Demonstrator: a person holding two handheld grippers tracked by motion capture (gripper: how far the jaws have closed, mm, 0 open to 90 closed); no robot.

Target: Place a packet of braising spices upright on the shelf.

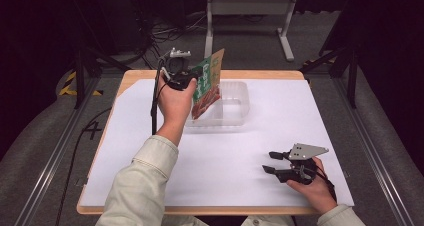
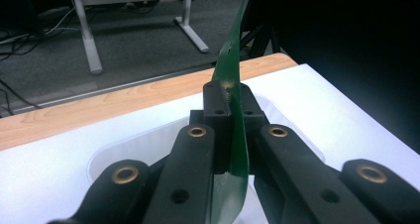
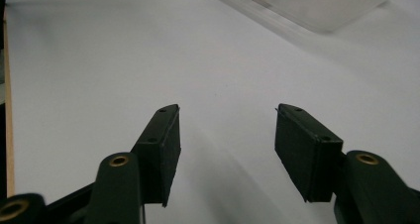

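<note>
Dark floor and a white metal frame (image 1: 248, 8) lie behind our desk (image 1: 280, 131), whose wooden top is covered by a white sheet. Near the far middle of the sheet sits a clear plastic tray (image 1: 235, 106); what we can see of its inside is bare, though the raised packet hides part of it.

Our left tool (image 1: 196, 80) is raised above the tray's left end and clamps a green snack packet (image 1: 207, 83) by its upper edge. In the left gripper view the pads press flat on the packet's thin green film (image 2: 236, 135), which stands edge-on between them and sticks out beyond the tips. From above, the packet hangs tilted, its red lower part dipping over the tray; we cannot tell whether it touches the tray's floor.

Our right tool (image 1: 272, 162) rests low at the near right of the desk, well apart from the tray. Its jaws stand wide apart with nothing between them, above bare white sheet (image 3: 223, 85).
</note>
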